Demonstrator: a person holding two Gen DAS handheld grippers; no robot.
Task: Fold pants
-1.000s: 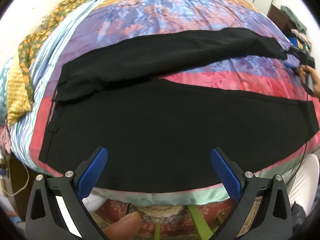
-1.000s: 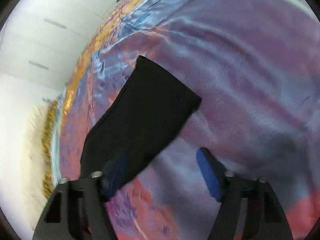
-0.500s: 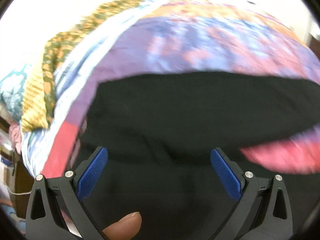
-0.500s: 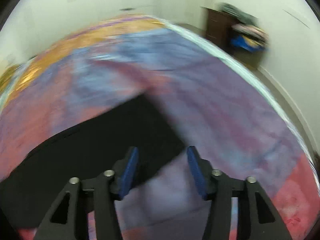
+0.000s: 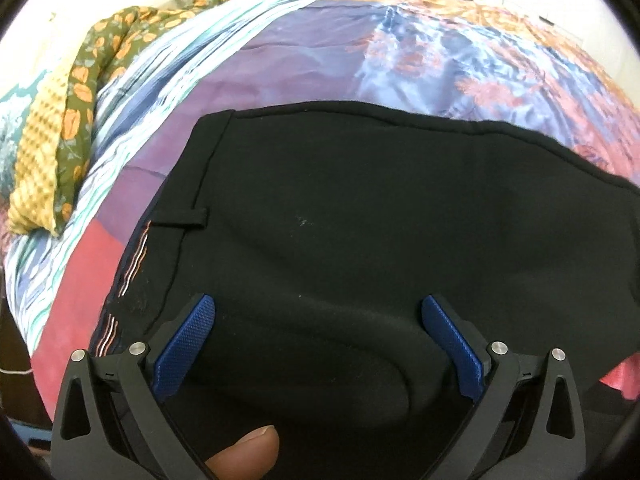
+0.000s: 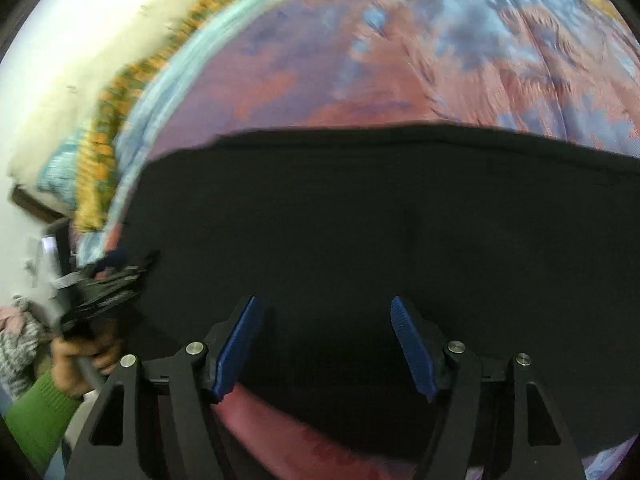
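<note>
Pants [image 5: 360, 220] lie flat on the patterned bedspread [image 5: 320, 64], long axis running sideways, waistband end under the empty, wide-open left gripper [image 5: 318, 344], while the right gripper [image 6: 325, 340], jaws opening on nothing, hovers farther along the legs.

Right gripper [image 6: 326, 344] jaws opening above black pants [image 6: 380, 216] — nothing between them, patterned bedspread [image 6: 360, 60] beyond

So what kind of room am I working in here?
Most likely a bedroom: black pants lie spread on a bed under a colourful patchwork bedspread, with a green floral cloth bunched at its far edge.
</note>
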